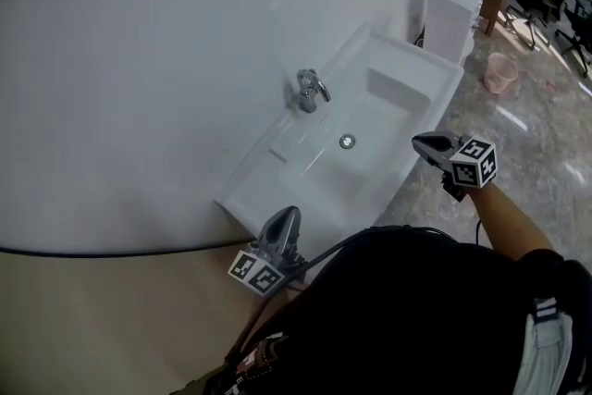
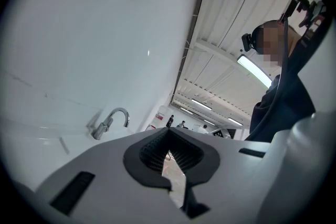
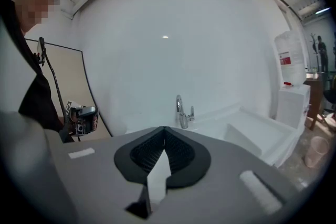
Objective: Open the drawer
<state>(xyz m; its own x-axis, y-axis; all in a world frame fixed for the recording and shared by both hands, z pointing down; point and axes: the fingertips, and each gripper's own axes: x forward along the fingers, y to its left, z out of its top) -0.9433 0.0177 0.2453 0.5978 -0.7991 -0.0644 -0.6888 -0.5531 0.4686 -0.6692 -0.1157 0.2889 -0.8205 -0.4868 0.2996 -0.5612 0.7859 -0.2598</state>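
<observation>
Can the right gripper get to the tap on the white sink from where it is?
Probably yes. The right gripper is beside the front edge of the sink. Only the open basin seems to lie between it and the tap. Its jaws are shut and hold nothing.

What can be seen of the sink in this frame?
The sink is a white, glossy rectangular basin fixed against the white wall, seen at a slant from above. A metal tap stands on its back rim, a round metal drain sits in its floor, and a raised ledge fills one end.
</observation>
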